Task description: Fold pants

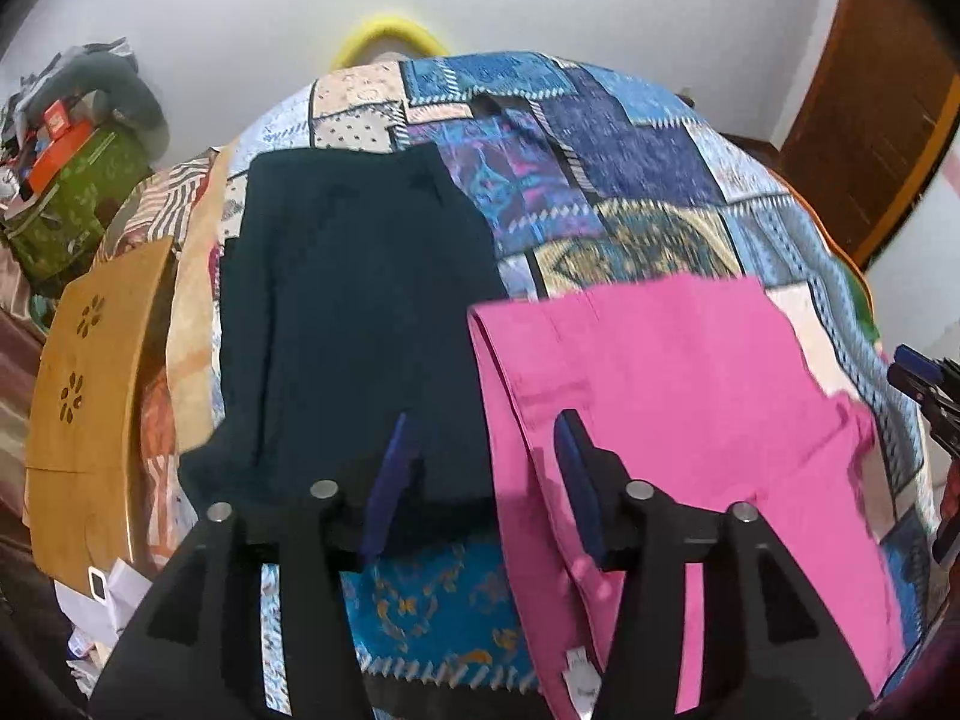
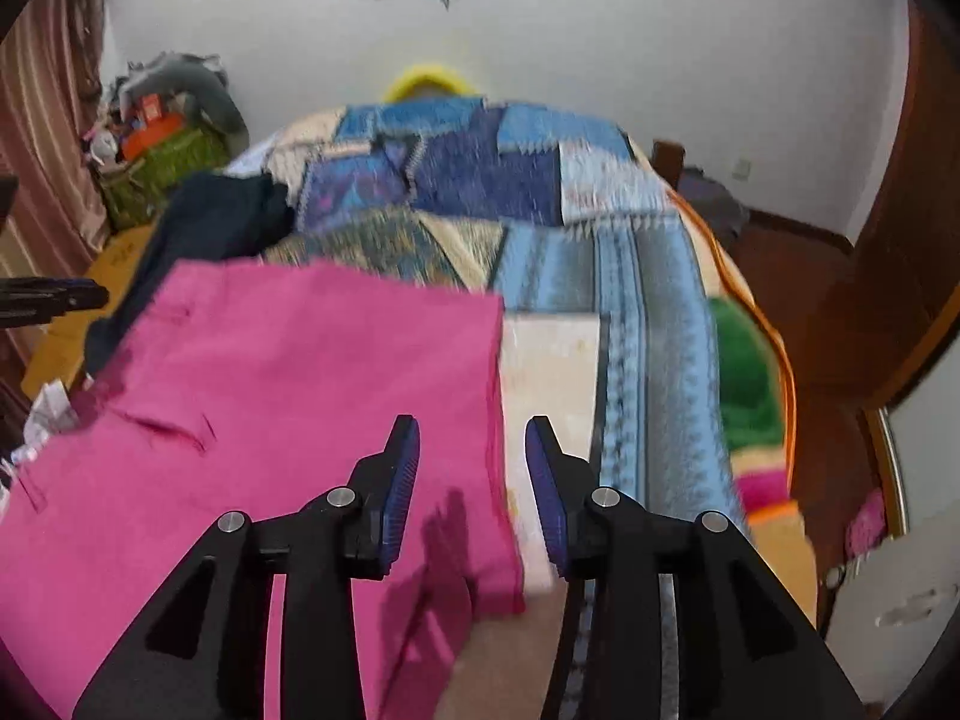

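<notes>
Pink pants point(image 1: 678, 396) lie partly folded on a patchwork bedspread point(image 1: 630, 168); in the right wrist view the pink pants point(image 2: 270, 396) fill the left half. A dark navy garment point(image 1: 354, 312) lies folded to their left, and shows at the left in the right wrist view point(image 2: 210, 222). My left gripper point(image 1: 486, 456) is open and empty, hovering over the gap between the dark garment and the pink pants. My right gripper point(image 2: 471, 462) is open and empty, above the right edge of the pink pants. The right gripper also shows at the far right of the left wrist view point(image 1: 924, 384).
A wooden board point(image 1: 84, 396) with cut-out flowers leans at the bed's left side. A green bag point(image 1: 72, 204) piled with clutter stands at the far left. A brown wooden door point(image 1: 870, 108) is at the right. A yellow object point(image 2: 426, 81) sits behind the bed.
</notes>
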The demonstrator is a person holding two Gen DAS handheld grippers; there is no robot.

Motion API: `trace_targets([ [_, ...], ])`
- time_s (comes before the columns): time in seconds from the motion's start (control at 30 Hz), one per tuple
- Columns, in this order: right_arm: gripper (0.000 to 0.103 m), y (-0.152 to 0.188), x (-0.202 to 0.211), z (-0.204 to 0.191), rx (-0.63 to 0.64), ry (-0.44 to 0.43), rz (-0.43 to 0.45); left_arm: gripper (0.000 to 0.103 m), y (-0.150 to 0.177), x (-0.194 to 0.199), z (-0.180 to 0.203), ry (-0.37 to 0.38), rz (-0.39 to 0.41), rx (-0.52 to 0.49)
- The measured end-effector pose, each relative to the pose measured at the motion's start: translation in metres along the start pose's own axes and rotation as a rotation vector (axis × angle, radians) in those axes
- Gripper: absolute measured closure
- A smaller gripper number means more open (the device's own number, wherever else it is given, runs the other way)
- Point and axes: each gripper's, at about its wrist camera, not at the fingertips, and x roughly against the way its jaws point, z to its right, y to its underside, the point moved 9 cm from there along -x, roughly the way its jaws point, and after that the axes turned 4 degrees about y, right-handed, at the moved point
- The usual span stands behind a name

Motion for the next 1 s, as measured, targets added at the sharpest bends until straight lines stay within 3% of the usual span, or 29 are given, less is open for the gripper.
trace_targets([
  [0.2, 0.067, -0.031, -0.019, -0.006, -0.017, -0.042, 0.014, 0.051, -0.020, -0.026, -0.004, 0.033, -0.031, 0.036],
  [0.63, 0.065, -0.036, -0.129, 0.002, -0.110, -0.096, -0.188, 0.052, -0.027, -0.098, -0.013, 0.096, -0.125, 0.121],
  [0.8, 0.065, -0.044, -0.164, 0.003, -0.119, -0.089, -0.233, 0.068, -0.025, -0.106, -0.011, 0.183, -0.144, 0.165],
  [0.93, 0.066, -0.048, -0.180, -0.004, -0.083, -0.072, -0.229, 0.080, -0.027, -0.103, -0.005, 0.180, -0.125, 0.121],
  [1.0, 0.075, -0.048, -0.184, -0.009, -0.052, -0.058, -0.221, 0.090, -0.027, -0.101, -0.004, 0.163, -0.114, 0.104],
])
